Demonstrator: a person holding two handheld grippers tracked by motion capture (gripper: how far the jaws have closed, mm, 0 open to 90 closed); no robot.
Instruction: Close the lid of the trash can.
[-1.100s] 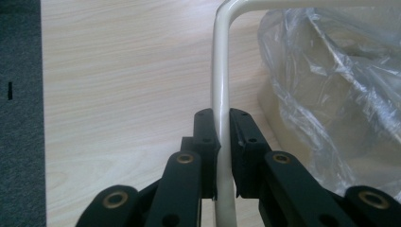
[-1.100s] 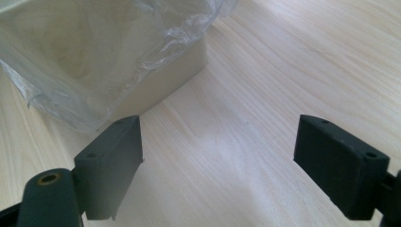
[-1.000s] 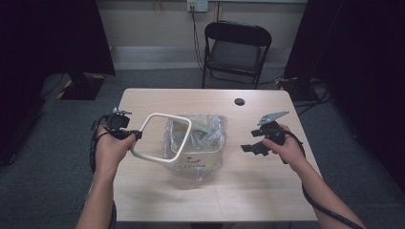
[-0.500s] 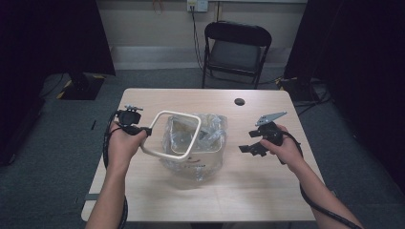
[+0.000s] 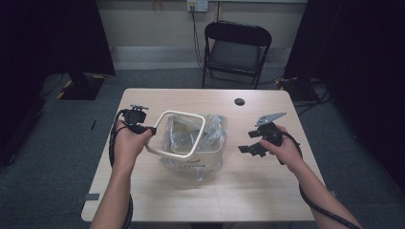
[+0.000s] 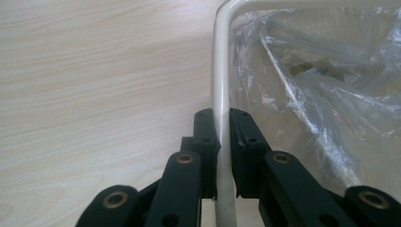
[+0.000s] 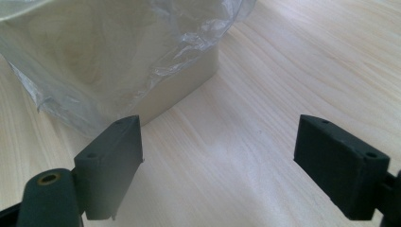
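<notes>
- A cream frame (image 5: 175, 135), a rounded square loop of thin tube, is standing tilted above the middle of the wooden table (image 5: 143, 195), its lower left corner pinched and its far side leaning over the bin.
- Under and behind the frame a small cream bin (image 5: 193, 160) is sitting on the table, lined with a clear plastic bag (image 5: 212, 136) that is crumpling and spilling over its rim.
- The left gripper (image 5: 149, 131) is clenching the frame's tube; the person's left hand (image 5: 126, 145) is carrying it at the left of the bin.
- The right gripper (image 5: 249, 142) is hanging released, jaws spread wide with nothing between them, to the right of the bin and apart from it, in the right hand (image 5: 286, 150).
- The left gripper view is showing what the high view cannot: both black pads are pressing on the cream tube (image 6: 221, 94) from either side, and the bag (image 6: 321, 94) is lying just beside the tube with glossy creases.
- The right gripper view is showing the bin's lower corner (image 7: 184, 80) resting on the wood under the bag (image 7: 118, 47), with bare table (image 7: 222, 156) between the two spread jaws.
- The high view alone is giving the whole loop, both forearms, a dark round spot (image 5: 239, 101) on the table's far side and a black folding chair (image 5: 236, 50) beyond it.
</notes>
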